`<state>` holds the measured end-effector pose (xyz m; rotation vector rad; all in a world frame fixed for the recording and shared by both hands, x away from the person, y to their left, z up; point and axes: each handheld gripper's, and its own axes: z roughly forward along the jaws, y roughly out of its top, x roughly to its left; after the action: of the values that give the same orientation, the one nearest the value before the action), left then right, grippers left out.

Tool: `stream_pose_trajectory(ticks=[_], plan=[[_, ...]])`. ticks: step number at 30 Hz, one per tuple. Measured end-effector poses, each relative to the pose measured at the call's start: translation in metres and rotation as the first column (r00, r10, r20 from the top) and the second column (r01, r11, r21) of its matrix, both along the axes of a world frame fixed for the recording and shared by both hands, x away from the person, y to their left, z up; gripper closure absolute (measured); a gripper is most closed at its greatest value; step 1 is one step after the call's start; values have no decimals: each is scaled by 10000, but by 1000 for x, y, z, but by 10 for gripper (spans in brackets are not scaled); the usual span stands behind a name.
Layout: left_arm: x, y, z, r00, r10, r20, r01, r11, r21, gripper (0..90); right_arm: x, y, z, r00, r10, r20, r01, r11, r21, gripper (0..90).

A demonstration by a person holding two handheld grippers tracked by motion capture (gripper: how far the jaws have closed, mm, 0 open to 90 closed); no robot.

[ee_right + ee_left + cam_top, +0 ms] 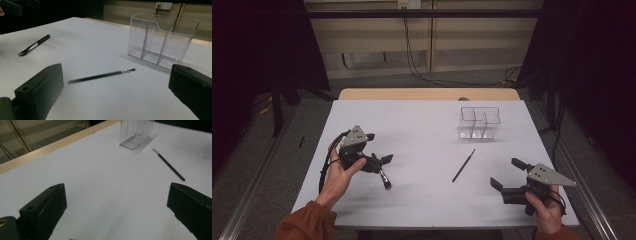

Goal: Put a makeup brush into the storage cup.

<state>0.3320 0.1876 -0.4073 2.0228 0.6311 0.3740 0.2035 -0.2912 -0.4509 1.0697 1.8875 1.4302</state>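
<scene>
A thin black brush [463,165] lies on the white table [422,135] near its middle, bristles toward a clear three-compartment organizer [479,122] at the back right. A shorter, thicker brush [385,180] lies at the front left, just below my left gripper [379,147], which is open and holds nothing. My right gripper [507,173] is open at the front right, pointing left. In the left gripper view the thin brush [169,165] and organizer [136,132] lie ahead. In the right gripper view the thin brush [101,75] lies between the jaws' line and the organizer [162,40]; the short brush [33,45] is at the far left.
The table's far edge is a wooden strip [427,94]. Cables [422,70] hang behind it over the floor. Dark curtains flank both sides. A metal rail [582,185] runs along the table's right.
</scene>
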Motion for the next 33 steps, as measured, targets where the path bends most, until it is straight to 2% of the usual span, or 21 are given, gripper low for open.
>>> stream_pose_trajectory(ticks=[7,10,13,14,15,16,17,18,20,23,24,26,29,32,33], plan=[[4,1,2,9996,-164,-219,186,9944,1043,27,0,0,0,10000,31,-9,-31,10000,-10,0],[4,1,-2,9985,-293,-457,358,9883,1485,29,0,0,0,10000,56,-15,-56,10000,-11,0],[5,1,-3,9982,-367,-467,450,9805,1910,31,0,0,0,10000,69,-10,-69,10000,-35,0],[6,1,-4,9983,-320,-491,410,9801,1942,32,0,0,0,10000,85,-6,-85,9999,-78,0],[7,1,-5,9981,-332,-525,437,9762,2126,32,0,0,0,10000,85,-6,-85,9999,-78,0],[9,1,-5,9952,-539,-817,728,9656,2496,37,0,0,0,10000,97,-9,-97,9999,-92,0],[9,1,-5,9952,-539,-817,728,9656,2496,39,0,0,0,10000,97,-9,-97,9999,-92,0],[10,1,-5,9930,-562,-1043,823,9603,2665,39,0,0,0,10000,94,-6,-94,9999,-107,0],[12,2,-4,9905,-629,-1224,965,9514,2925,54,0,1,-1,9999,108,-53,-108,9999,-91,0],[14,1,-2,9897,-749,-1220,1089,9472,3017,50,0,1,0,9999,121,-50,-122,9999,-121,0],[15,1,-3,9885,-782,-1292,1143,9465,3017,48,0,1,-1,9999,137,-52,-137,9998,-147,0],[17,1,-6,9841,-809,-1582,1284,9392,3184,40,0,1,-1,9999,141,-51,-142,9998,-159,0],[20,-1,-11,9776,-978,-1864,1609,9182,3619,44,0,1,-1,9998,159,-71,-160,9998,-154,0],[22,-4,-12,9728,-1233,-1963,1917,9040,3822,44,1,1,-1,9998,173,-70,-175,9997,-174,0],[23,-5,-12,9683,-1371,-2090,2114,8956,3915,44,1,1,-1,9998,174,-57,-175,9997,-184,0]])
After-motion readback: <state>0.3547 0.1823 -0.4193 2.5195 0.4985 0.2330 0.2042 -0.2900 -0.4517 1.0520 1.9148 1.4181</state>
